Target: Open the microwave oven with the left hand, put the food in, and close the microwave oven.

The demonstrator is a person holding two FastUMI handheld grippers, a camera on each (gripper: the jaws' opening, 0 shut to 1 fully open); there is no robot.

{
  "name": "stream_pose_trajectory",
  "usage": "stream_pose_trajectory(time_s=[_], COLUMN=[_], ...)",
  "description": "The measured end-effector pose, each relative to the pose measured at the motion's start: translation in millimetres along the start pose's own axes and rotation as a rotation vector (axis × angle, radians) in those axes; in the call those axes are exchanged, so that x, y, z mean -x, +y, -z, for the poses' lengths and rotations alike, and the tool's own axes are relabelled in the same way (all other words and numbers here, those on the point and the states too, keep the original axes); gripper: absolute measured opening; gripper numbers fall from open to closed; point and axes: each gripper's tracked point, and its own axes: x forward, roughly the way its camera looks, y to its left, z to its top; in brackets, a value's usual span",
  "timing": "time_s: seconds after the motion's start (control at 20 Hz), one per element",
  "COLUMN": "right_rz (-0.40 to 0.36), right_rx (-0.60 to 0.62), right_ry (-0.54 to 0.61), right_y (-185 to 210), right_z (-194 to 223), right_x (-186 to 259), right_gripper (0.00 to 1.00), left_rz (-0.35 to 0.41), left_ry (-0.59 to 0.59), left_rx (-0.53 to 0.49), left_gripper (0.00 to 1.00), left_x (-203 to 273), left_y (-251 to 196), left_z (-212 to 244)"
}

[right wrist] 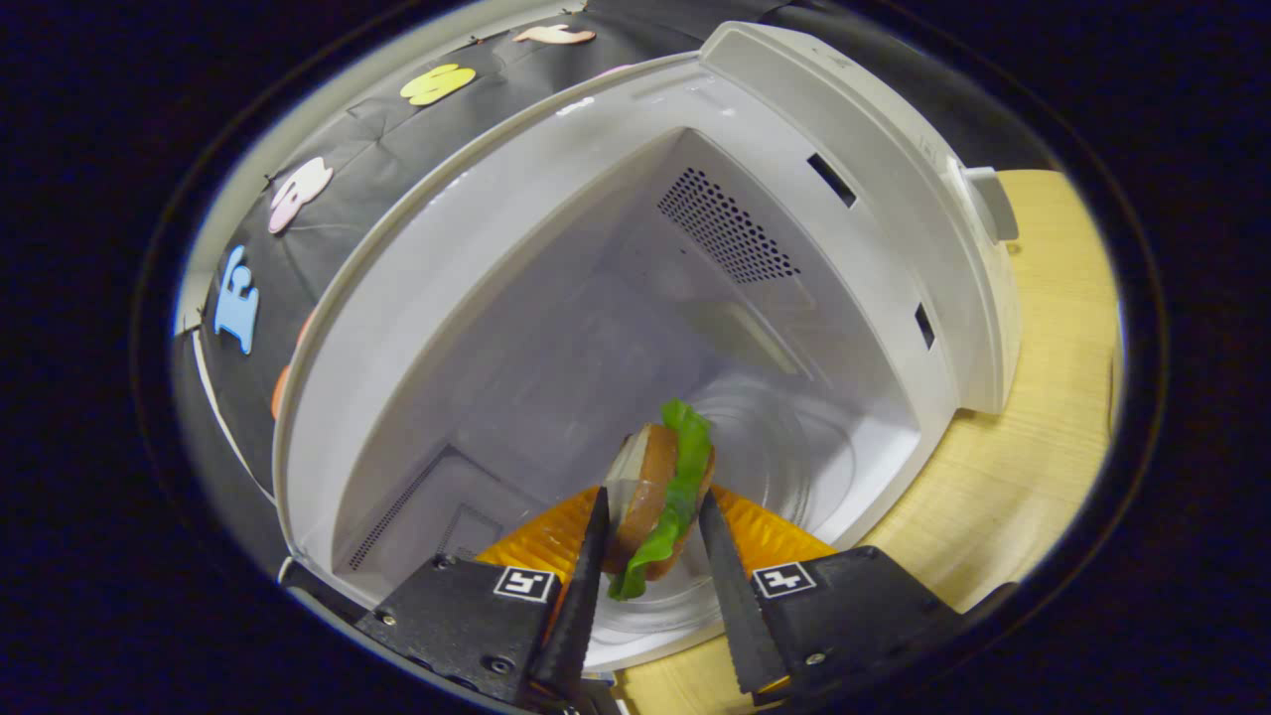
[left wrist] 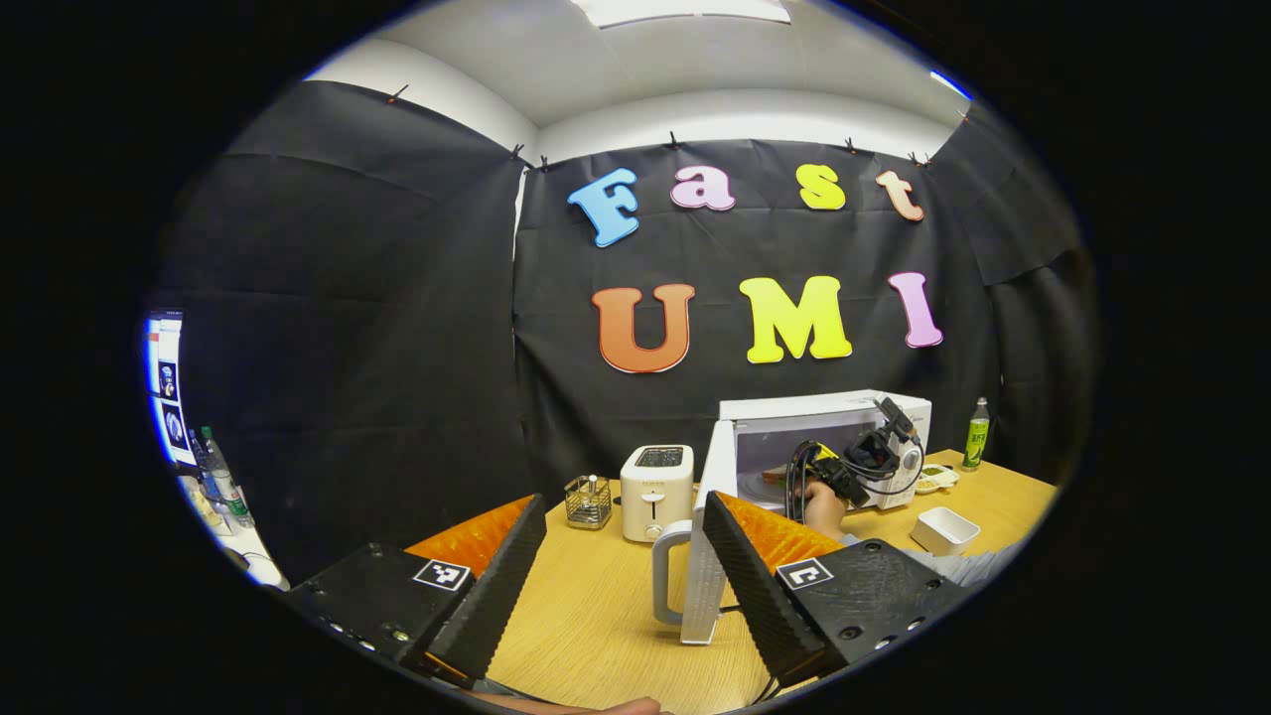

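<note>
The white microwave (left wrist: 824,409) stands on the wooden table with its door (left wrist: 707,556) swung open to the left. In the left gripper view, a hand holds my right gripper (left wrist: 862,463) at the microwave's opening. My left gripper (left wrist: 624,500) hangs back over the table, open, with nothing between its fingers. In the right gripper view, my right gripper (right wrist: 653,501) is shut on a sandwich (right wrist: 660,492) of bread, meat and green lettuce, held on edge. It sits inside the microwave cavity (right wrist: 596,328), just above the near part of the glass turntable (right wrist: 794,437).
A white toaster (left wrist: 655,489) and a small wire basket (left wrist: 589,501) stand left of the open door. A white square box (left wrist: 943,529), a small plate of food (left wrist: 935,481) and a green bottle (left wrist: 977,435) sit to the microwave's right. Bottles (left wrist: 220,477) stand far left.
</note>
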Motion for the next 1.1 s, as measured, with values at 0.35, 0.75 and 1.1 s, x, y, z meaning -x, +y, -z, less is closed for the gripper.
stream_pose_trajectory(time_s=[0.35, 0.75, 1.1], right_rz=[0.087, 0.177, -0.040], right_rx=[0.121, 0.504, 0.645], right_ry=[0.013, -0.117, -0.211], right_y=[-14, -27, 6], right_z=[3, -11, -5], right_x=[-9, -8, 7], right_gripper=[0.79, 0.92, 0.96], left_rz=[-0.003, -0.030, -0.045], left_ry=[0.014, 0.039, 0.064], left_rx=[-0.004, 0.006, 0.066], left_gripper=[0.96, 0.96, 0.96], left_x=[0, 2, 7], left_y=[-1, 8, 21], left_z=[5, 15, 28])
